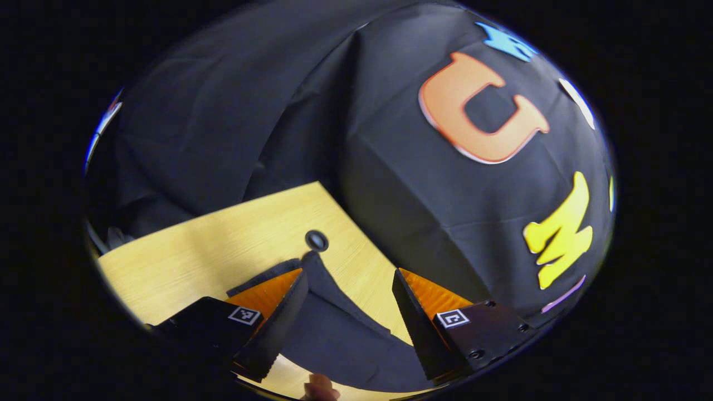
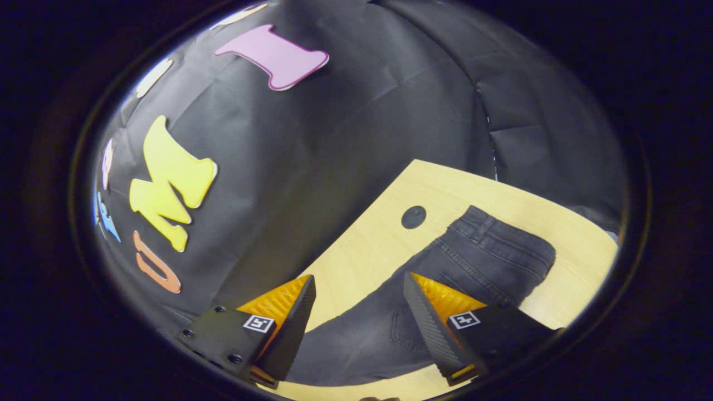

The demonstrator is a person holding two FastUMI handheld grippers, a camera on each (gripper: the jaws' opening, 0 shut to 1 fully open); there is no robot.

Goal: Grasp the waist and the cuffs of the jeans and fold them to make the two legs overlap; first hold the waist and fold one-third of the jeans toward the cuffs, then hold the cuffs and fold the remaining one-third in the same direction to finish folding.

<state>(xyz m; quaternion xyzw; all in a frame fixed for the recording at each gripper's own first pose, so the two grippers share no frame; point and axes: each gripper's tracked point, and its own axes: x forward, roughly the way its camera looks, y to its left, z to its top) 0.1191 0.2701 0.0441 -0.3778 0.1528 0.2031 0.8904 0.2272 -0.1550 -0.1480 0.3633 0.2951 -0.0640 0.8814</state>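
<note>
Dark grey jeans lie flat on the light wooden table. In the right gripper view the waistband end reaches toward the table's far right, with a back pocket near the fingers. My right gripper is open, hovering above the jeans' seat, touching nothing. In the left gripper view a leg end of the jeans tapers to a point near the table's far edge. My left gripper is open above that leg end, with cloth showing between its fingers but not pinched.
A round cable hole sits in the table just beyond the leg end; the cable hole lies left of the waistband. The black booth wall hangs close behind the table's edge. A fingertip shows at the bottom of the left gripper view.
</note>
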